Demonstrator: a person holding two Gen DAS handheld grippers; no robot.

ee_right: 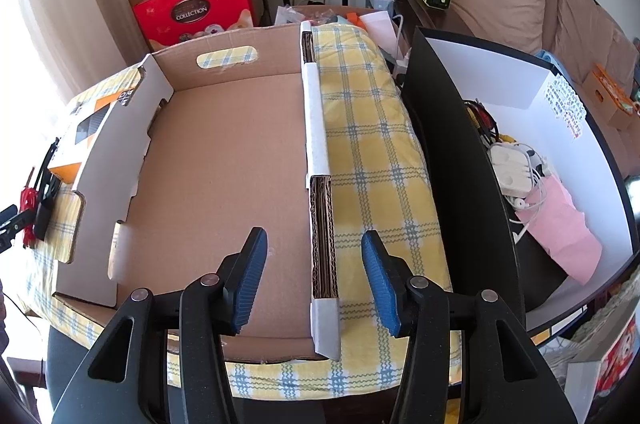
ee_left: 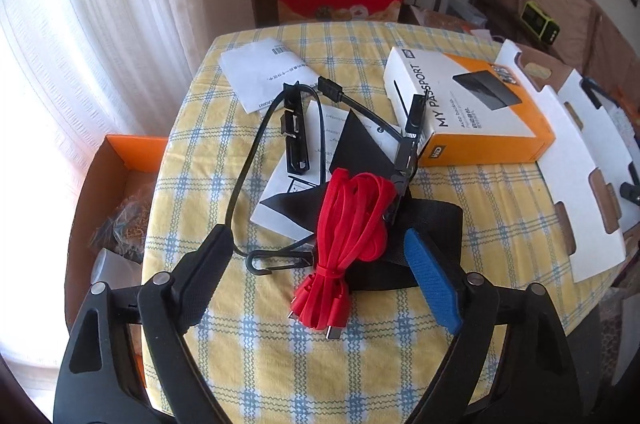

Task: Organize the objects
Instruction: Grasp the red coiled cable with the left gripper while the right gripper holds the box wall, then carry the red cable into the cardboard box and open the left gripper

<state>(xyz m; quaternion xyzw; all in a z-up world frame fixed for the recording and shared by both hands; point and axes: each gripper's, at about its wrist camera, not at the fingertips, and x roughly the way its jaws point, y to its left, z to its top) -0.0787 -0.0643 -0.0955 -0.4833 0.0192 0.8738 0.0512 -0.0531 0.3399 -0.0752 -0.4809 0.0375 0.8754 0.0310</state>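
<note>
Yellow checked cloth, woven with blue and white lines, covers the table [ee_left: 248, 344] in the left wrist view. On it, near the middle, lies a bundle of flat red cable [ee_left: 352, 224], rubbery and folded into long loops, its long axis running from near-left to far-right, with the plug ends pointing toward the camera. The left gripper [ee_left: 316, 256] hovers just over the bundle with its jaws spread wide, one finger on each side, the pads not pressing on it; the right pad [ee_left: 432, 284] is ribbed blue. Under the bundle sits a black woven strap [ee_left: 432, 220] and a white leaflet [ee_left: 280, 208]. A thin black cable [ee_left: 248, 164] curves to the left, ending far back in a plug. Farther right rests an orange and white cardboard box [ee_left: 480, 112] printed MY PASSPORT, its long axis running near to far.

In the right wrist view, an open corrugated cardboard tray [ee_right: 224, 160] with white outer walls lies flat on the same cloth, long axis near to far. The right gripper [ee_right: 316, 284] hangs above the tray's right wall [ee_right: 316, 128], jaws partly apart and straddling it without touching. To the right stands a black box with white inner walls [ee_right: 480, 64], holding white chargers [ee_right: 516, 168] and a pink bag [ee_right: 560, 224].
</note>
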